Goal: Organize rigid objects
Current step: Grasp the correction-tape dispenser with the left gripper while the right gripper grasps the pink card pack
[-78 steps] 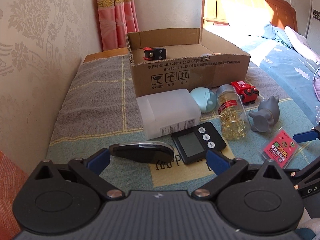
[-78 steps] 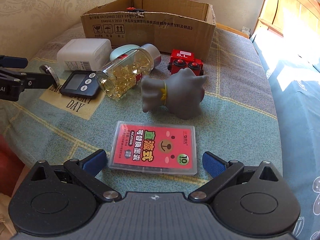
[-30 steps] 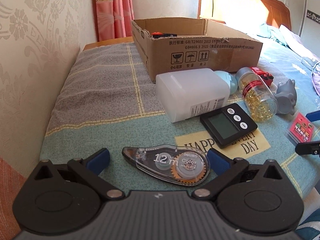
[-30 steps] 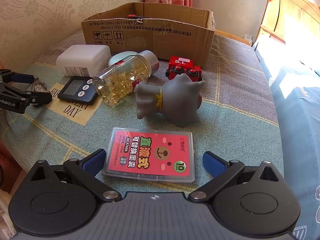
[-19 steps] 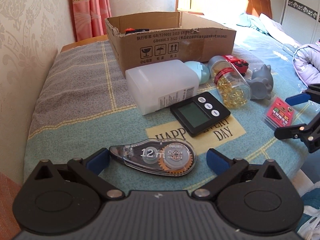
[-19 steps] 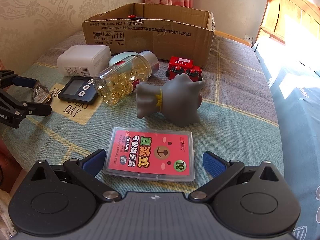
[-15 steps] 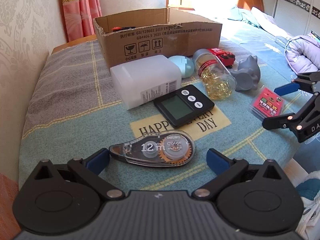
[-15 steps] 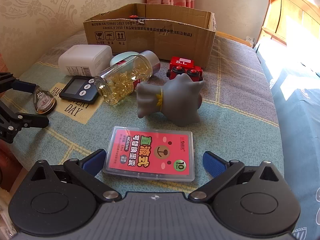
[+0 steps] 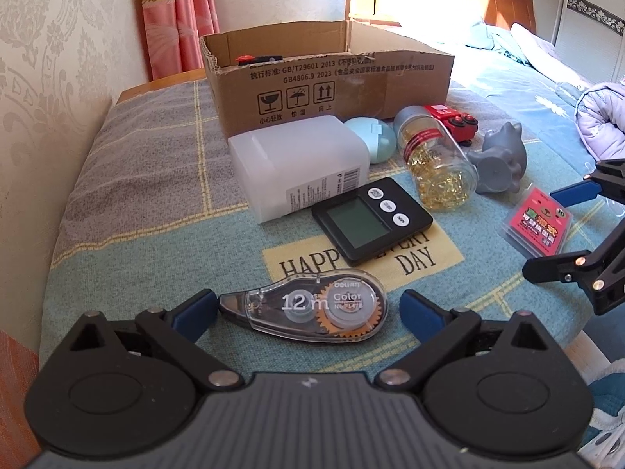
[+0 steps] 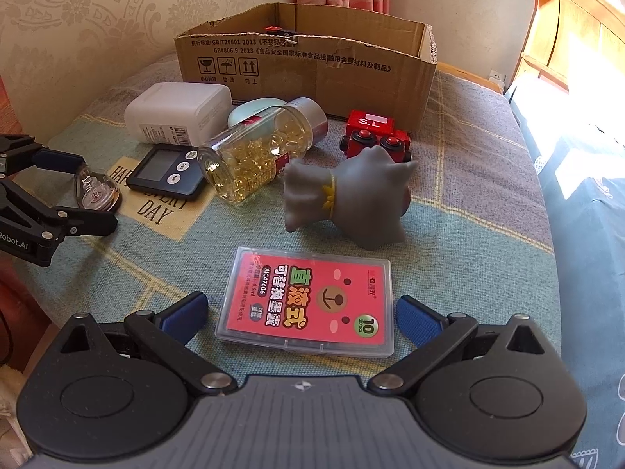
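The cardboard box [image 9: 332,82] stood at the far side of the cloth-covered bench [image 9: 136,179], and everything else lay in front of it. Inside the box, only the red and black top of some small item [image 9: 258,58] showed above the near wall.

Just in front of the box lay a white plastic container [image 9: 300,164] on its side, with a pale blue round case [image 9: 371,138] tucked between it and the box. Beside those, a clear bottle of yellow capsules [image 9: 437,164] rested on its side, its cap end pointing toward the box. A red toy train [image 10: 375,135] sat close to the box's right corner, and a grey rubber animal figure [image 10: 351,199] lay tipped over nearer than the train. A black digital timer [image 9: 375,219] lay flat, nearer than the white container, partly over a "HAPPY EVERY DAY" patch [image 9: 363,258].

The left claw [image 9: 308,308] had its blue-padded fingers spread wide on either side of a clear correction tape dispenser [image 9: 308,308] lying flat, farthest from the box; whether the left pad touched the dispenser's tip could not be told.

The right claw [image 10: 300,312] was likewise spread apart around a red card case [image 10: 308,301] lying flat, nearer than the grey figure, with gaps on both sides.
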